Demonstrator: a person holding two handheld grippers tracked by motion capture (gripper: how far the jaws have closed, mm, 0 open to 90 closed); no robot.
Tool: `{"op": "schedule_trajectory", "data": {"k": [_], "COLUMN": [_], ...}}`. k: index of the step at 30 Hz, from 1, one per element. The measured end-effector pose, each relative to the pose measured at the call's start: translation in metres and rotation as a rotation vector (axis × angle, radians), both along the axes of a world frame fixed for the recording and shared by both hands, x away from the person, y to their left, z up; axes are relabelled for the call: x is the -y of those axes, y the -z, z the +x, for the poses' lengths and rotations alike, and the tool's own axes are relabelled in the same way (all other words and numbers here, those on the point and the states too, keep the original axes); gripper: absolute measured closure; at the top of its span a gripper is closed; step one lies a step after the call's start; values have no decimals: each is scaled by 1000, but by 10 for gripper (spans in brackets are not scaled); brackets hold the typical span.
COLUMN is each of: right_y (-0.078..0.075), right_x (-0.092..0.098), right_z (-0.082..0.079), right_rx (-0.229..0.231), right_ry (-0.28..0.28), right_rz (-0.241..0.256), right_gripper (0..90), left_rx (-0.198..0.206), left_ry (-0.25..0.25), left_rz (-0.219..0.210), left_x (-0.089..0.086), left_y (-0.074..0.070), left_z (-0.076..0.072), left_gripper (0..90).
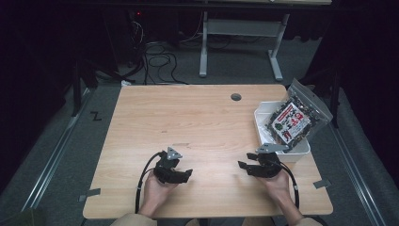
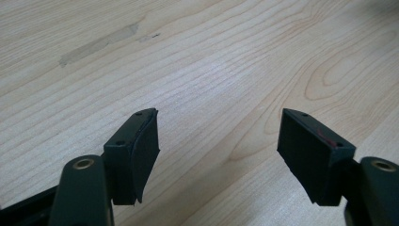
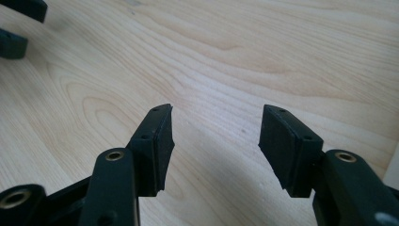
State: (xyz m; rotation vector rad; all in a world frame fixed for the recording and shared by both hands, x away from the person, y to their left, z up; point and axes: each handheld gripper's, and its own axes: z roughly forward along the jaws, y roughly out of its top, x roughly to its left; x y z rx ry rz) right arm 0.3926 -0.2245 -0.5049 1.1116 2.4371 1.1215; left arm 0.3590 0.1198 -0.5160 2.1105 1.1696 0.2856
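My left gripper (image 1: pixel 187 174) rests low over the near part of the wooden table (image 1: pixel 197 117), held in a hand, jaws open and pointing right. In the left gripper view its black jaws (image 2: pixel 219 127) stand wide apart over bare wood. My right gripper (image 1: pixel 242 165) sits near the table's front right, open, pointing left toward the other. In the right gripper view its jaws (image 3: pixel 216 122) are spread with nothing between them, and the left gripper's fingertips (image 3: pixel 19 28) show at the top left corner.
A white bin (image 1: pixel 301 151) stands at the table's right edge with a clear bag of dark, printed contents (image 1: pixel 294 120) leaning out of it. A round cable hole (image 1: pixel 235 97) lies near the far edge. Cables and a desk frame sit on the floor beyond.
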Motion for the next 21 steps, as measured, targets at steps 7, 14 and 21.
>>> {"op": "schedule_trajectory", "data": {"k": [7, 14, 21], "right_y": [4, 5, 4], "right_x": [-2, -3, 0], "right_z": [-5, -6, -7], "right_rx": [8, -4, -4], "right_ry": [-11, -17, -14], "right_rz": [-32, -32, -18], "right_gripper": [455, 453, 451], "left_rx": [2, 3, 4], "left_ry": [-1, 2, 8], "left_rz": [-4, -3, -1], "left_x": [0, 1, 3], "left_y": [-1, -1, -1], "left_z": [-1, 1, 2], "left_gripper": [304, 305, 305]}}
